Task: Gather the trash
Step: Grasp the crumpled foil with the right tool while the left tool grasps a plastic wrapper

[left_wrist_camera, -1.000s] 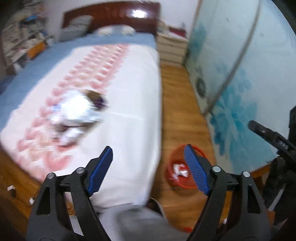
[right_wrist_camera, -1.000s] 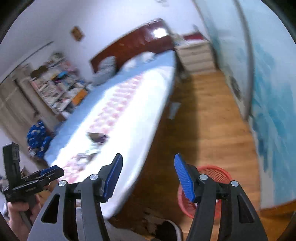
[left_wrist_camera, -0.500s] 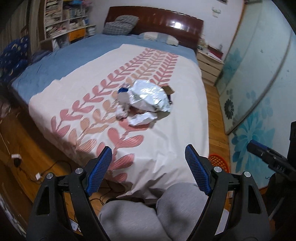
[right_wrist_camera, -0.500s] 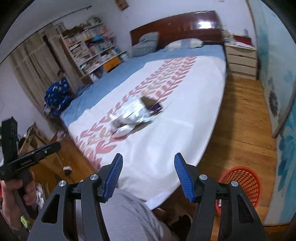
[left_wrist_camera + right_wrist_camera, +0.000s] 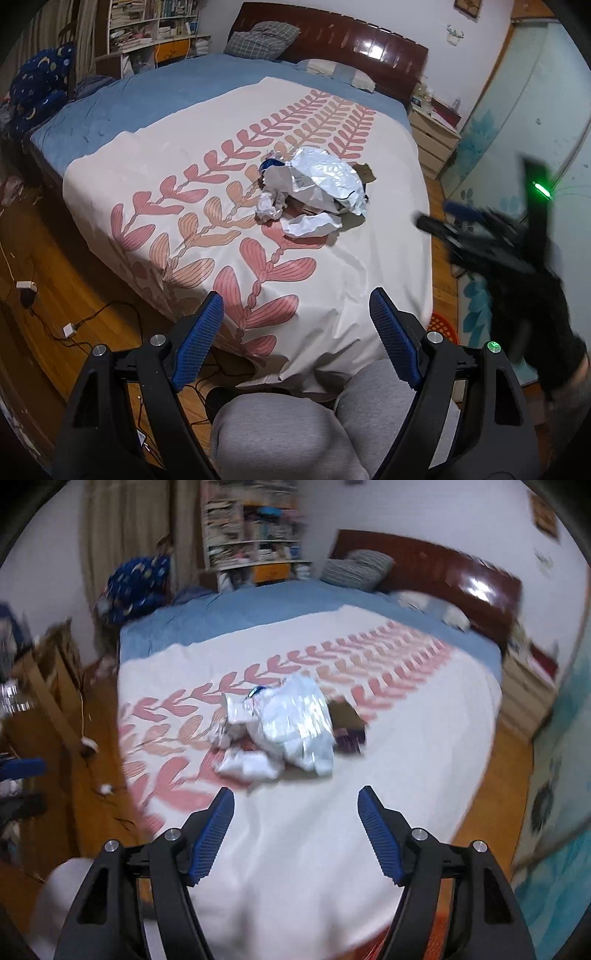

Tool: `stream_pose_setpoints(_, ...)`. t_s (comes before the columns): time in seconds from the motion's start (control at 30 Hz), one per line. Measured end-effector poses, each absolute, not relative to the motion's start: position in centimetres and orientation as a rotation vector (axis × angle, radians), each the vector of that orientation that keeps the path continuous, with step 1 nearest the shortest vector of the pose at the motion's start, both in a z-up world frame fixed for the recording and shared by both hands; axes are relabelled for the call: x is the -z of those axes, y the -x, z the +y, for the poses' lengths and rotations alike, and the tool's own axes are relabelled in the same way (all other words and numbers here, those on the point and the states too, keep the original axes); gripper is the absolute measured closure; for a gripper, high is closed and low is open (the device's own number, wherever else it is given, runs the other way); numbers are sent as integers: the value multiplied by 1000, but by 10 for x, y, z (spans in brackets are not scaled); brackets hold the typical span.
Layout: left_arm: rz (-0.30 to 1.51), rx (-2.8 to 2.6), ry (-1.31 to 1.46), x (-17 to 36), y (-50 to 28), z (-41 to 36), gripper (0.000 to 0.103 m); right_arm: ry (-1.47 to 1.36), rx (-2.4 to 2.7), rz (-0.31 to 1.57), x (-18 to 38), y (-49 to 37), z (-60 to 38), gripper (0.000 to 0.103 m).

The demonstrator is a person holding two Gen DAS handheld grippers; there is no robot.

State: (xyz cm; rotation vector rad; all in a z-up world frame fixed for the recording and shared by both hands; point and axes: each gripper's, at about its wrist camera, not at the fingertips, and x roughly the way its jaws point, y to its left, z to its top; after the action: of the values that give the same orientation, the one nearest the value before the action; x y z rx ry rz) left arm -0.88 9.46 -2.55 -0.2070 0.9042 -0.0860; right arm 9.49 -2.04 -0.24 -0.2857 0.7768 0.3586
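Note:
A heap of trash (image 5: 314,192) lies mid-bed: a crumpled silver foil bag, balled white paper, a brown cardboard scrap and a small blue item. My left gripper (image 5: 295,299) hangs open over the bed's foot, short of the heap, with nothing between its blue pads. In the right wrist view the same heap (image 5: 284,723) sits just ahead of my right gripper (image 5: 295,794). Its jaws are opening and hold nothing. In the left wrist view the right gripper (image 5: 439,216) is a dark blur at the bed's right side. A red mesh basket (image 5: 441,326) peeks out past the bed's corner.
The bed (image 5: 351,280) has a white cover with pink leaves over a blue sheet. A person's grey-clad knees (image 5: 295,424) press against its foot. Cables and plugs (image 5: 26,288) lie on the wood floor at left. A nightstand (image 5: 432,144) and a blue-flowered wardrobe (image 5: 517,122) stand at right.
Both views have swung from the floor and basket onto the bed, so the trash heap is now centred. The right gripper has come closer over the bed and its jaws stand wider.

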Motion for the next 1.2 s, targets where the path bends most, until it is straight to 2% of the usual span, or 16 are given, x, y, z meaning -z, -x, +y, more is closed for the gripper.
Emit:
stream_pose_setpoints(0.27, 931, 87, 255, 35, 3, 106, 22, 294, -386, 914, 75, -198, 14, 33)
stream_pose_setpoints(0.3, 933, 88, 258, 36, 2, 107, 22, 280, -388, 934, 83, -206, 15, 38)
stream_pose_setpoints(0.33, 938, 85, 260, 37, 1, 108, 22, 267, -380, 968, 93, -213, 15, 53)
stream_pose_setpoints(0.4, 941, 82, 262, 38, 0, 109, 22, 228, -388, 1009, 101, -220, 13, 76)
stream_pose_setpoints(0.53, 944, 84, 271, 40, -2, 109, 22, 143, -417, 986, 92, -213, 5, 90)
stream_pose_setpoints(0.8, 937, 121, 303, 38, -19, 103, 22, -67, -457, 886, 35, -178, -47, 93)
stream_pose_setpoints(0.97, 908, 149, 399, 40, -61, 104, 19, -185, -458, 831, 4, -127, -97, 93)
stream_pose_setpoints(1.2, 944, 170, 566, 75, -157, 102, 19, -293, -378, 885, 21, -54, -161, 93)
